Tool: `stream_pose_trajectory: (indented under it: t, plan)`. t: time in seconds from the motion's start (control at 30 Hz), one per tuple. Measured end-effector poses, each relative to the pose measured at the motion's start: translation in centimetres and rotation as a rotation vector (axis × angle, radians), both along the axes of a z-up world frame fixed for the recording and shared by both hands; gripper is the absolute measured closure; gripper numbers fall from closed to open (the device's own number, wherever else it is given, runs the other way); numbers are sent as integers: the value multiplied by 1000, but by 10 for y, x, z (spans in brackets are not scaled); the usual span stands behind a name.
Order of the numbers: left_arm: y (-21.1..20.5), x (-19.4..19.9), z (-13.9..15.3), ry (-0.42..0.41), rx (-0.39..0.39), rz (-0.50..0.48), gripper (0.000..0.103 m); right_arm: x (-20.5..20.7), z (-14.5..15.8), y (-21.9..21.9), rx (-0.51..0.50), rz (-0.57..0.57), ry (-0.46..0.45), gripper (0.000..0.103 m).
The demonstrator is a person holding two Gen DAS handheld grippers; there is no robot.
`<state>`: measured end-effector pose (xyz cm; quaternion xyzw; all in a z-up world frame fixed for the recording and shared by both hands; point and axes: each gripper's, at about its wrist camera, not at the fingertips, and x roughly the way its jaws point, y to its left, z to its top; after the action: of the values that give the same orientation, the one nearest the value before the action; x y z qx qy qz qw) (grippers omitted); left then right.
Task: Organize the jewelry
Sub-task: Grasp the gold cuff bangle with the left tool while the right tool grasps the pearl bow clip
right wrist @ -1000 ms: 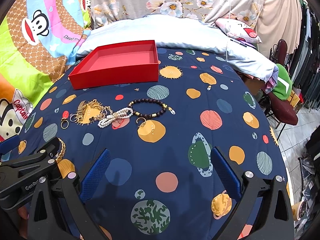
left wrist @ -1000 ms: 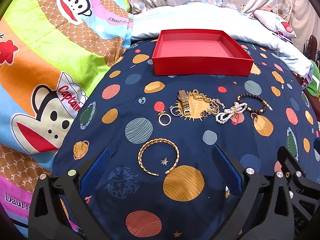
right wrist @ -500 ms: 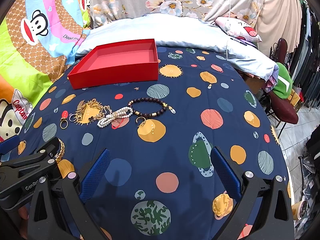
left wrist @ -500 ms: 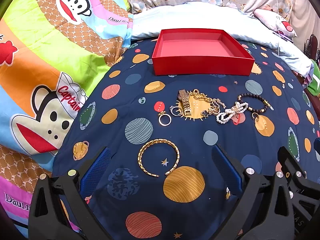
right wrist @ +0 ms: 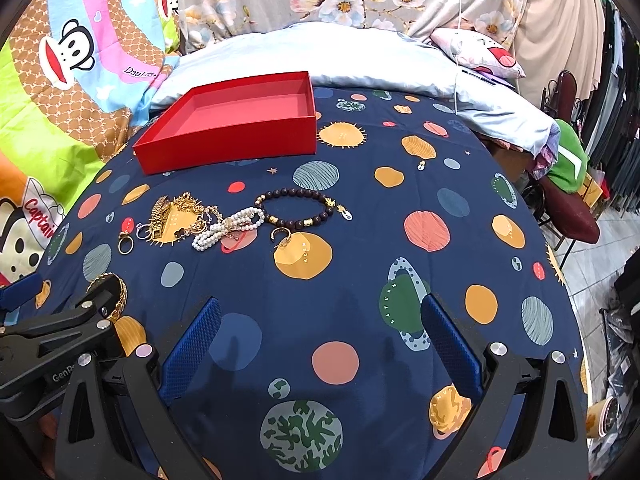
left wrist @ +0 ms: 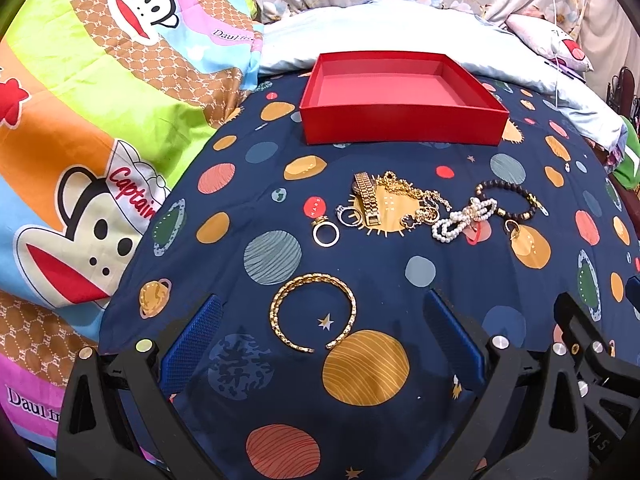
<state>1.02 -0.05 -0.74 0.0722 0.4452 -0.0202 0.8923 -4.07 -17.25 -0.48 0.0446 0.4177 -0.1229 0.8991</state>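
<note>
Jewelry lies loose before the empty red box (left wrist: 400,128); your wide-spread left gripper (left wrist: 320,340) should pinch the gold bangle's (left wrist: 313,312) rim squarely.

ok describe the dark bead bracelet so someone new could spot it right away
Start at the red box at the back of the planet-print bedspread; in front of it a row of jewelry lies on the cloth. The dark bead bracelet lies at the right end of that row, beside the pearl bracelet. It alone is a ring of dark brown beads with a few gold ones.
</note>
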Motion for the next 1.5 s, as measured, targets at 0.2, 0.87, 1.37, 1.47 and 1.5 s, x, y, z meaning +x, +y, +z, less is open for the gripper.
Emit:
stream_pose_trajectory:
  t: [0.2,0.87,1.37,1.47,1.5]
  plan:
    - [12,7,-9,30,-77,9,5,3,-5,-10,20,-21,16,5]
    - [32,57,-31,91,-184,30,18,24,-18,-27,60,-28,52,5]
    - [26,19,-40,115,-109,-40,40,28,-20,-25,64,-26,62,5]
    - [26,20,-38,114,-125,-41,46,28,-19,-25,64,-22,60,5]
    - [26,20,-38,114,-128,-43,46,28,-18,-24,66,-17,58,5]
